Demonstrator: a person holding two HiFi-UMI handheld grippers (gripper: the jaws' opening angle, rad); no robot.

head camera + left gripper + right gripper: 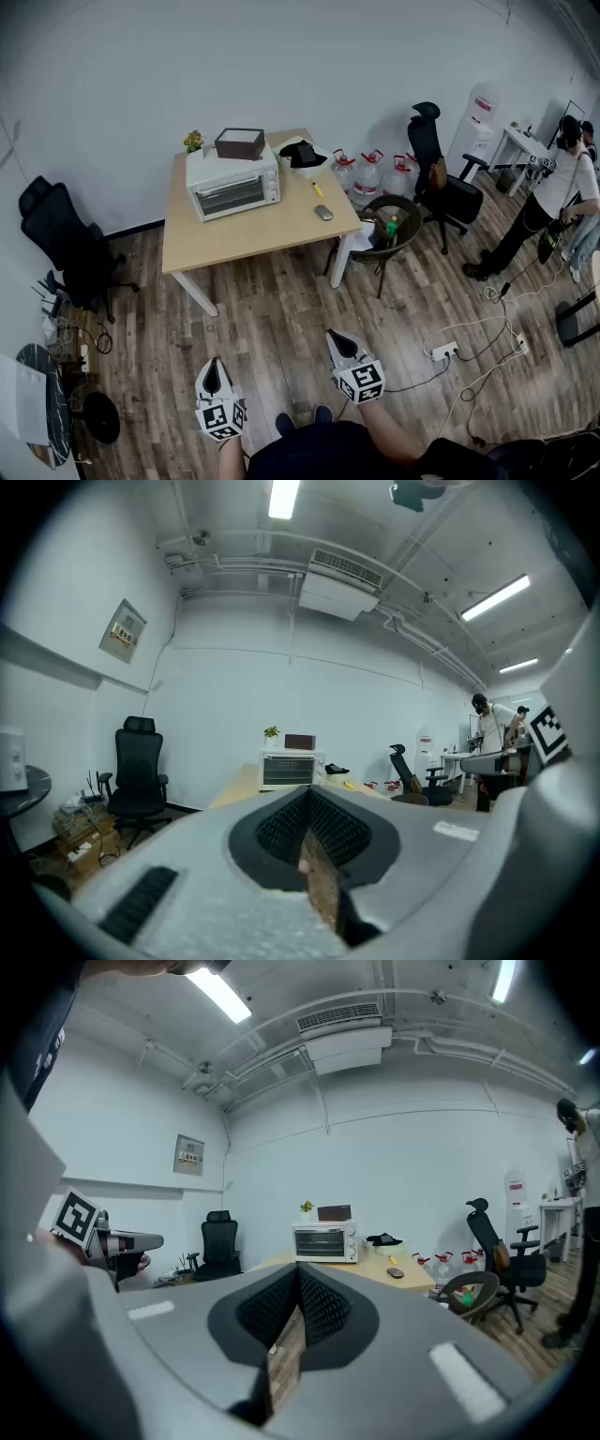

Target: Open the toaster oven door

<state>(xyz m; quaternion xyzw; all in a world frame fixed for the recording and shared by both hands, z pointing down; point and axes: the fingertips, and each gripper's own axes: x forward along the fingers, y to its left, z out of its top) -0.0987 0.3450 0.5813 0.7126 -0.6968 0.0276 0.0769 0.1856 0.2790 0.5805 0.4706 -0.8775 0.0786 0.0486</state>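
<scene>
Oven (234, 186): white, on the far left part of the table (253, 239), by the wall, a dark box (239, 143) on top; door (229, 197) shut and facing the person (handle too small to make out). Task: not begun; the approach, the grip and the swing down are all left. Left gripper (214, 366): low over the floor, well apart from the table; jaws pressed together, nothing between them. Right gripper (336, 337): likewise low, a little further forward; jaws pressed together, empty. Both gripper views look straight at the oven across open room. Approach: bare wood floor from the person to the table's front edge; the oven sits back from that edge, with bare tabletop before the door, likely room for it to drop. Flanks: black chair (66, 248) to the left; round chair (392, 230) and bottles (366, 173) off the table's right corner; cables (469, 375) on the floor to the right; mouse (323, 212) right of the oven, apart from it.
</scene>
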